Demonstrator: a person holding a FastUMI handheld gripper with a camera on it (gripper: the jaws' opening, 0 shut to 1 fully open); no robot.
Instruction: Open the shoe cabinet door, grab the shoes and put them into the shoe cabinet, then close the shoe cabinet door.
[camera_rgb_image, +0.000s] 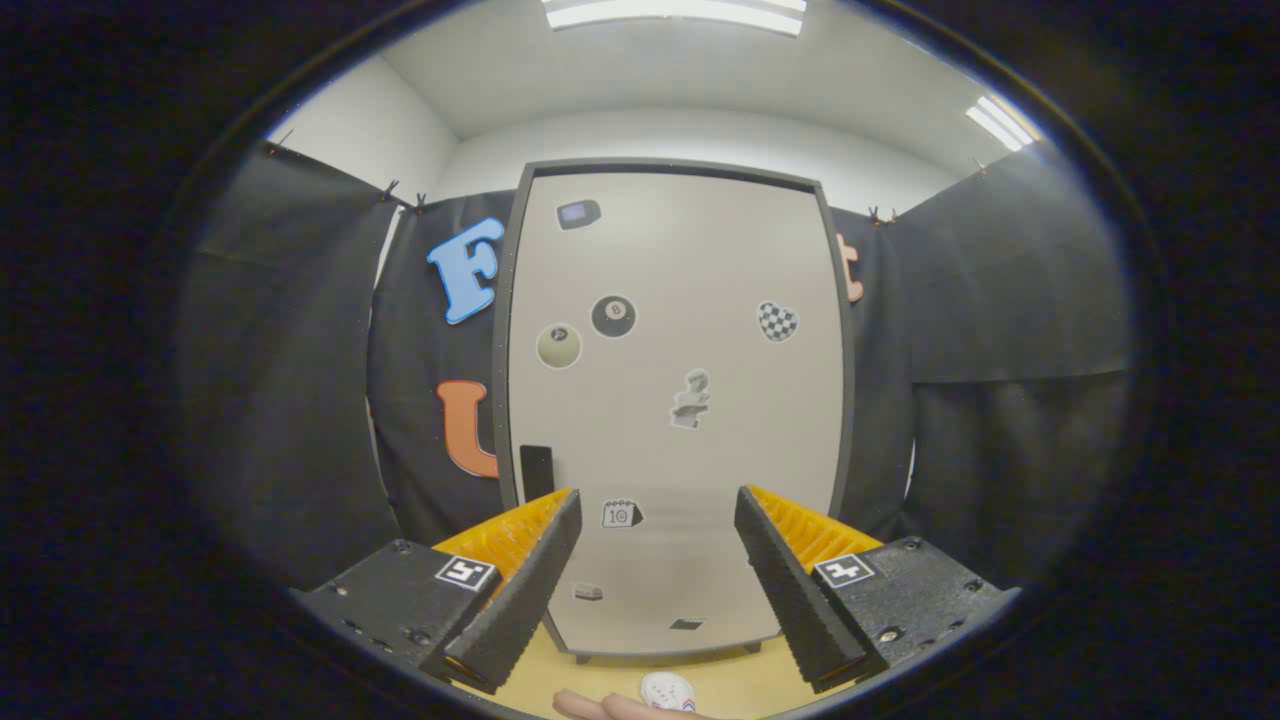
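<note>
Beige shoe cabinet door (670, 400) seen closed, far ahead of gripper (658, 505); fingers spread wide, nothing grasped. Black handle (536, 470) set at door's left edge.

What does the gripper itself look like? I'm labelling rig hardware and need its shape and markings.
The gripper has two long wedge-shaped fingers with ribbed inner faces, open. Each is mounted on a dark block with screws, carrying a small square black-and-white marker.

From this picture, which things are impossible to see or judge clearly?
- Cabinet inside: hidden by the closed shoe cabinet door, gripper view.
- White shoe: cut off at the bottom edge.
- Hand beside it: mostly cut off.
- Door stickers: too small to read.
- Gripper: jaws open, holding nothing.
</note>
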